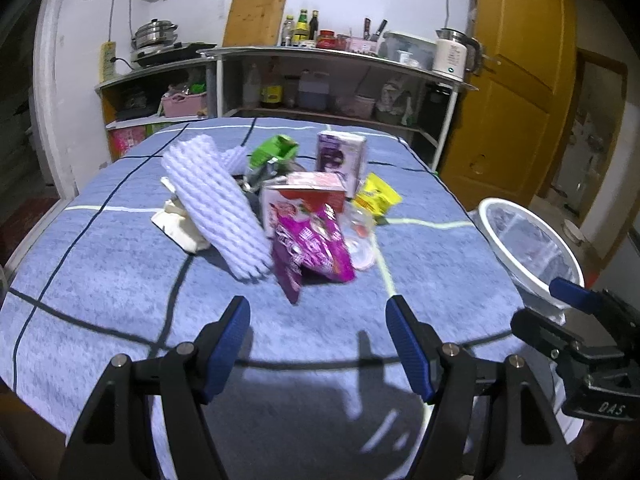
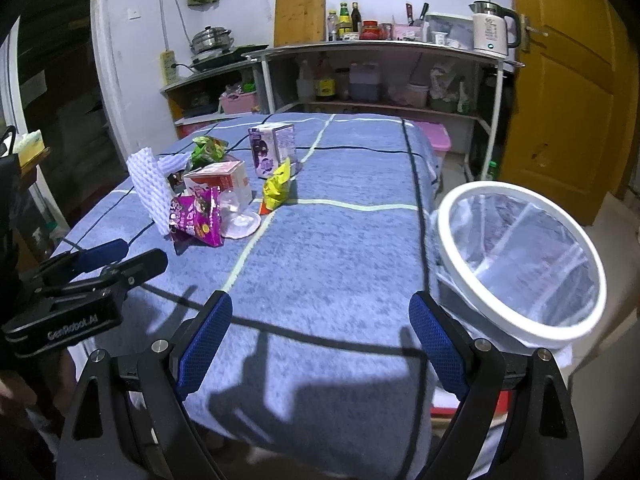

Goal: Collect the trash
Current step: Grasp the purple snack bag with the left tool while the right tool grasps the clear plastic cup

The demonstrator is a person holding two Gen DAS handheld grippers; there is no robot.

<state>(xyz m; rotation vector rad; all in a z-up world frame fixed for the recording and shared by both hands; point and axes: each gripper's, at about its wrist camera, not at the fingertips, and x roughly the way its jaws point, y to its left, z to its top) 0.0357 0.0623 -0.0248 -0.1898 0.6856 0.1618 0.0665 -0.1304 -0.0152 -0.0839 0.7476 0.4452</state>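
I'm holding my left gripper (image 1: pixel 318 344) low over the near edge of the blue checked tablecloth (image 1: pixel 120 264), jaws spread wide w/ nothing btwn them, aiming straight at the trash pile mid-table. Nearest to me is the purple snack wrapper (image 1: pixel 316 248), leaning on the red-and-white carton (image 1: pixel 296 196); the white foam fruit net (image 1: pixel 224 208) is lying tilted just left of it, a crumpled tissue (image 1: pixel 180 224) tucked behind. Further back: purple drink carton (image 1: pixel 340 156) standing upright, green wrapper (image 1: pixel 276 150), yellow packet (image 1: pixel 378 194), clear plastic cup (image 2: pixel 236 210) on its side. My right gripper (image 2: pixel 320 344) is hovering also wide apart & empty, closer to the white-rimmed bin w/ clear liner (image 2: pixel 520 264), which is sitting off the table's right edge, prob. so stuff can be dropped in w/o reaching far. Judging by this, nothing's collected yet; purple wrapper looks like the easiest first grab.
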